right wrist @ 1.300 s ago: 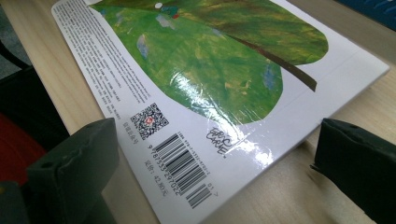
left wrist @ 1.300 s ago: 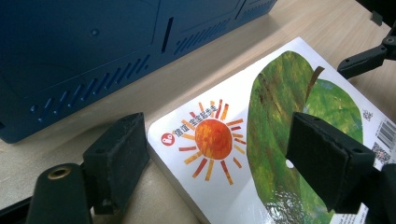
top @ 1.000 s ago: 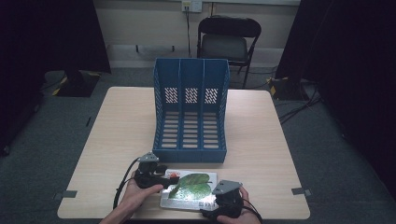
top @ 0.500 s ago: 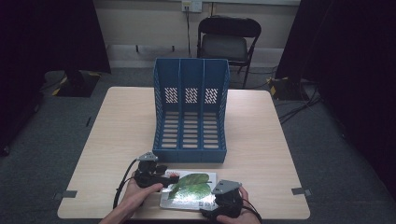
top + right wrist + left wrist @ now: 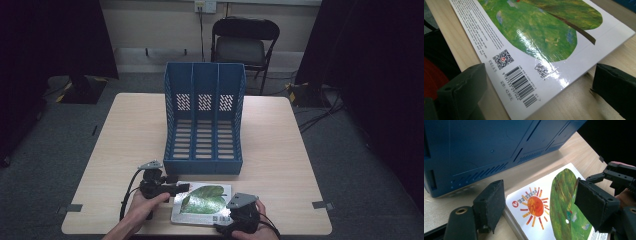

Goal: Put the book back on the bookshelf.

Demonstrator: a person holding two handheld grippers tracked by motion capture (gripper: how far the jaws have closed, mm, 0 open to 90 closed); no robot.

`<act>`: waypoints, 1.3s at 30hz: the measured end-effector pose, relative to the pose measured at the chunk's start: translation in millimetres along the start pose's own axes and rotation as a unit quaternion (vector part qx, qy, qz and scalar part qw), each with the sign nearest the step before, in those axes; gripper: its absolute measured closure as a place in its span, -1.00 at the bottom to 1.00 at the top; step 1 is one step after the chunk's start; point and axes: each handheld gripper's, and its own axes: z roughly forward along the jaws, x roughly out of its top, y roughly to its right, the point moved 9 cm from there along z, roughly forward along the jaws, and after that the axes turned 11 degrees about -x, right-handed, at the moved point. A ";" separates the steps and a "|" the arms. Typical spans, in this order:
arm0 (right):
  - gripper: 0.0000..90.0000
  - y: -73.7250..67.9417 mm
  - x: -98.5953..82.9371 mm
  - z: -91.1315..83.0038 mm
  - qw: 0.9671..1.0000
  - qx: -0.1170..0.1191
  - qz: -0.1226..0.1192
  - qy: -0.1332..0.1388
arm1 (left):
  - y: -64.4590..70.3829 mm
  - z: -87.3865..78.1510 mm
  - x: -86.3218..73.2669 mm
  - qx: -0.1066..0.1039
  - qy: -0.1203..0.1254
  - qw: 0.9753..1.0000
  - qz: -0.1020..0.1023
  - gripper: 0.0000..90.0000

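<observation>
A pale wood table [image 5: 135, 135] fills the middle of the high view, standing on grey carpet. At its centre stands a blue file rack [image 5: 204, 120] with three compartments, its open front facing the lower edge of the frame. Just below the rack, near the table's lower edge, a book [image 5: 202, 202] lies flat, its cover showing a green leaf and an orange sun. In the right gripper view the book's barcode corner sits close to the table's edge. Small tape marks show at the table's lower corners.
</observation>
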 end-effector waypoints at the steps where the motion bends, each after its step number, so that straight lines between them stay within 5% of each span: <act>1: -1.00 0.0 0.0 0.1 1.000 0.000 0.000 0.000 | 0.1 0.2 0.5 -0.005 0.004 1.000 -0.008 -0.50; 6: -1.00 0.1 -0.2 0.1 1.000 0.000 -0.002 0.001 | 1.7 -2.7 4.0 -0.033 0.020 0.999 -0.023 -0.46; 14: -1.00 -0.3 -1.1 -0.3 1.000 0.001 -0.012 0.002 | 3.0 -3.3 4.5 -0.031 0.021 0.999 -0.020 -0.45; 20: -1.00 -0.4 -0.9 0.1 1.000 0.001 -0.013 0.005 | 2.9 -8.0 1.5 -0.036 0.014 0.999 -0.036 -0.44; 23: -1.00 -0.8 -0.9 -0.2 1.000 0.004 -0.005 0.006 | 5.6 -12.8 2.2 -0.049 0.029 0.996 -0.061 -0.43; 31: -1.00 -0.5 -0.1 -0.3 1.000 0.009 0.000 0.007 | 6.4 -19.9 -1.6 -0.061 0.028 0.995 -0.076 -0.39; 35: -1.00 -0.2 0.1 -0.6 1.000 0.012 0.004 0.006 | 6.7 -23.4 1.0 -0.083 0.042 0.991 -0.097 -0.38; 39: -1.00 -1.2 0.8 -1.0 1.000 0.019 0.004 0.007 | 8.5 -23.7 1.5 -0.082 0.042 0.991 -0.093 -0.36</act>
